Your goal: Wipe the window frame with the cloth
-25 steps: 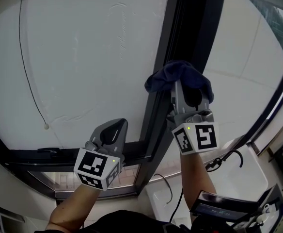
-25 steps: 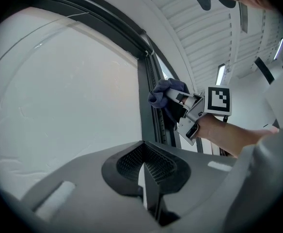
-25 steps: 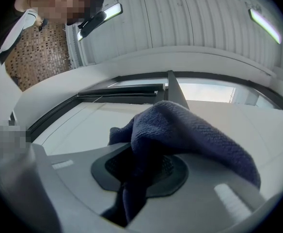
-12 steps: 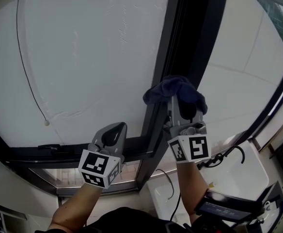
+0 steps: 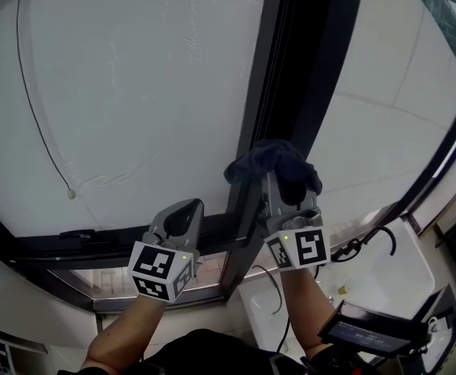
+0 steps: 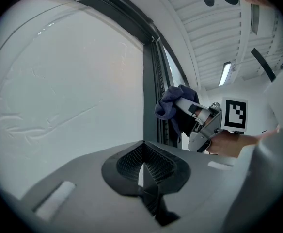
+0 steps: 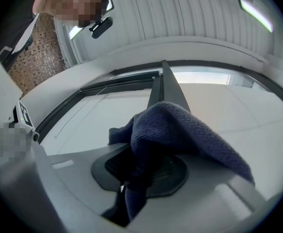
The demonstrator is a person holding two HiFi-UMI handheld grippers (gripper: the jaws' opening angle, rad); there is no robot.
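A dark blue cloth [image 5: 272,166] is bunched in my right gripper [image 5: 281,180], which is shut on it and presses it against the black upright of the window frame [image 5: 286,69]. The same cloth [image 7: 180,135] drapes over the right jaws and fills most of the right gripper view, with the frame upright [image 7: 166,87] running away behind it. My left gripper [image 5: 183,216] is shut and empty, held low near the bottom rail of the frame [image 5: 95,244]. From the left gripper view I see the cloth [image 6: 170,103] on the upright [image 6: 151,91] beside the right gripper [image 6: 192,111].
A white blind covers the left pane [image 5: 134,84], and its thin cord with an end bead [image 5: 71,194] hangs at the left. A white sill or unit [image 5: 392,272] with black cables [image 5: 368,244] lies lower right. A dark device [image 5: 368,330] sits at the bottom right.
My right gripper has slid the cloth down the frame upright toward me. The left gripper has stayed near the bottom rail.
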